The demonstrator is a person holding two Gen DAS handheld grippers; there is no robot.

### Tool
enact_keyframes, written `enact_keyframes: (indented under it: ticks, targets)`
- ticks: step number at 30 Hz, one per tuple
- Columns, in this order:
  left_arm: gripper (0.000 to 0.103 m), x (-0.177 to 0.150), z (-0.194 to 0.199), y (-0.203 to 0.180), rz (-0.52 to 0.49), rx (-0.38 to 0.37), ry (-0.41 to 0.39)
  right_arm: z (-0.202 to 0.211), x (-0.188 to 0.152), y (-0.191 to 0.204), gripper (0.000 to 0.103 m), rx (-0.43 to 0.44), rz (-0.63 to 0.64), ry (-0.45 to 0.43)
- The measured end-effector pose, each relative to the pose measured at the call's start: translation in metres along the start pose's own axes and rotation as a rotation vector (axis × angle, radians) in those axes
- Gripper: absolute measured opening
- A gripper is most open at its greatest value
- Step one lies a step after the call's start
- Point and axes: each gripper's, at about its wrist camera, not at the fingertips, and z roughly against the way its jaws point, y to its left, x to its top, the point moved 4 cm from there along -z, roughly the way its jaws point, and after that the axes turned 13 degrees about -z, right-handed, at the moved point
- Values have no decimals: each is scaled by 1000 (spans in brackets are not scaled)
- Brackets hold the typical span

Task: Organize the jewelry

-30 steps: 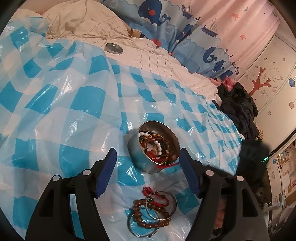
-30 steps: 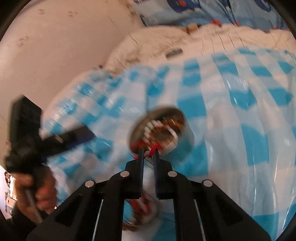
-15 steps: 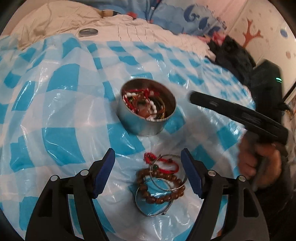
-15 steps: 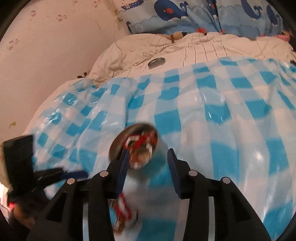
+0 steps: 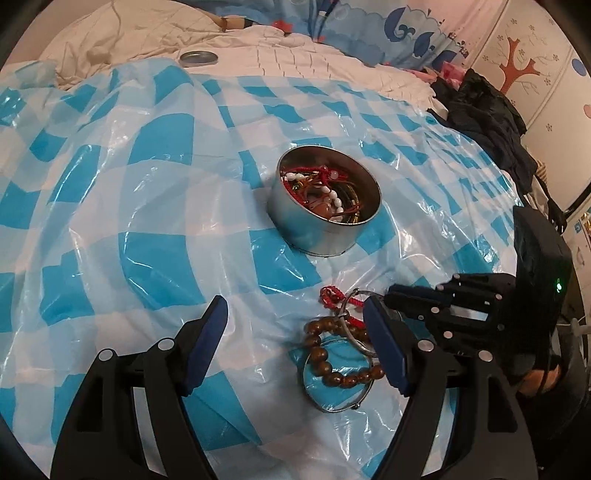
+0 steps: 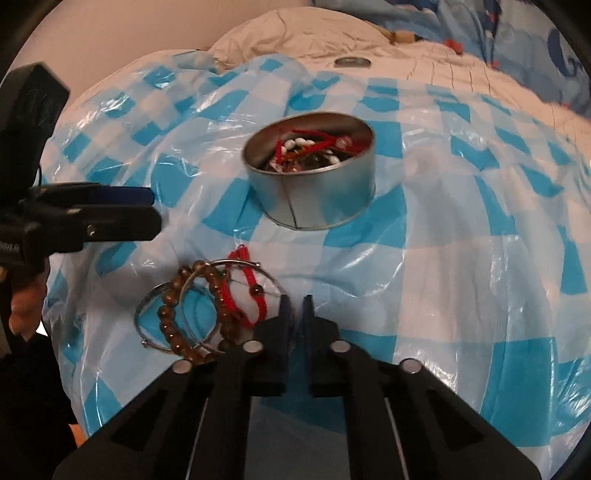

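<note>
A round metal tin with red cords, white beads and bangles inside stands on the blue-checked plastic sheet. In front of it lies a pile: a brown bead bracelet, silver bangles and a red cord bracelet. My left gripper hovers over the sheet with its jaws opening and nothing between them; the pile lies by its right finger. My right gripper is shut, with its tips at the pile's edge, against a bangle and the red cord.
The tin's lid lies on the cream quilt behind the sheet. Dark clothes are heaped at the right. A whale-print curtain hangs behind. A person's hand holds the left gripper.
My right gripper, shut on a red cord over the tin, opened above it, then closed and came down to the pile. The left gripper sank towards the sheet and rolled.
</note>
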Motion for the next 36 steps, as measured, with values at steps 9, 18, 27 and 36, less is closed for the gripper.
enact_keyframes:
  ticks: [9, 18, 27, 36]
  targets:
    - [75, 2, -4, 1, 11, 5, 2, 10, 8, -8, 2, 65, -80, -22]
    - [75, 3, -10, -6, -8, 4, 13, 1, 3, -6, 2, 49, -68, 6]
    - [75, 4, -11, -9, -34, 28, 18, 8, 4, 0, 50, 57, -56, -20]
    - [76, 4, -8, -12, -74, 78, 19, -4, -4, 1, 27, -10, 7, 31]
